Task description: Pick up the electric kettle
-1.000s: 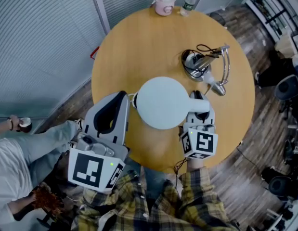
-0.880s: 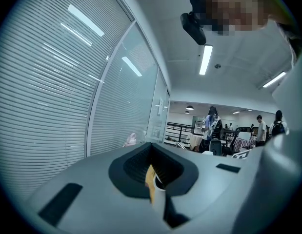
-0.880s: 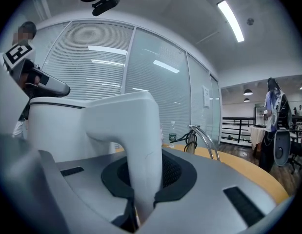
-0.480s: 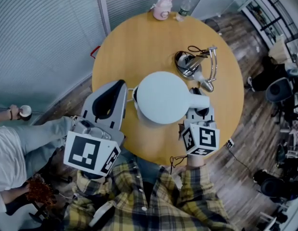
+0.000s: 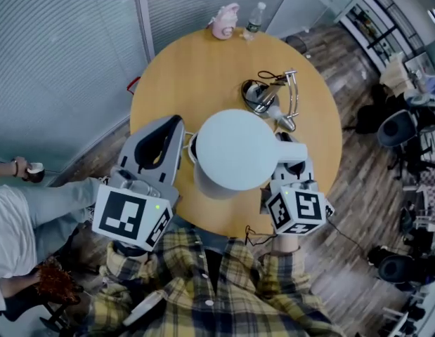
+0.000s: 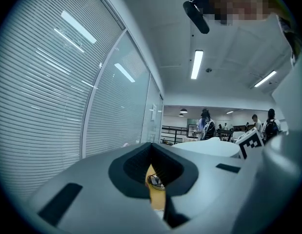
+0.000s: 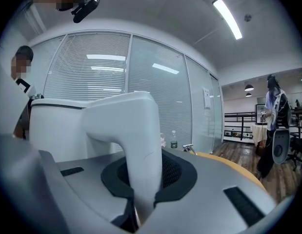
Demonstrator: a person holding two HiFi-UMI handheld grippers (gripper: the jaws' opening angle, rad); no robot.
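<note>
Apparently the pickup is all but done. The electric kettle (image 5: 235, 149) looks to be carried clear of the round table (image 5: 168, 76), over its near edge. What seems to be its round base (image 5: 256, 95) sits bare farther back on the table, apart from the kettle. By my reading, all that is left is to hold the load steady and level; nothing here shows a step not yet begun.

At the left, the left gripper (image 5: 171, 128) lies just beside the kettle's left flank. Its own view shows the left gripper (image 6: 153, 174) with jaws pressed almost together, leaving only a thin slit. The table and the base show through that slit, and nothing is caught between the jaws. Whether its tip touches the kettle wall I cannot tell.

At the right, the right gripper (image 5: 292, 166) does the carrying. In its own view the right gripper (image 7: 143, 179) has its jaws drawn in narrow, pinching the kettle's white handle (image 7: 126, 140), with a dark pad on either side of the grip.
</note>
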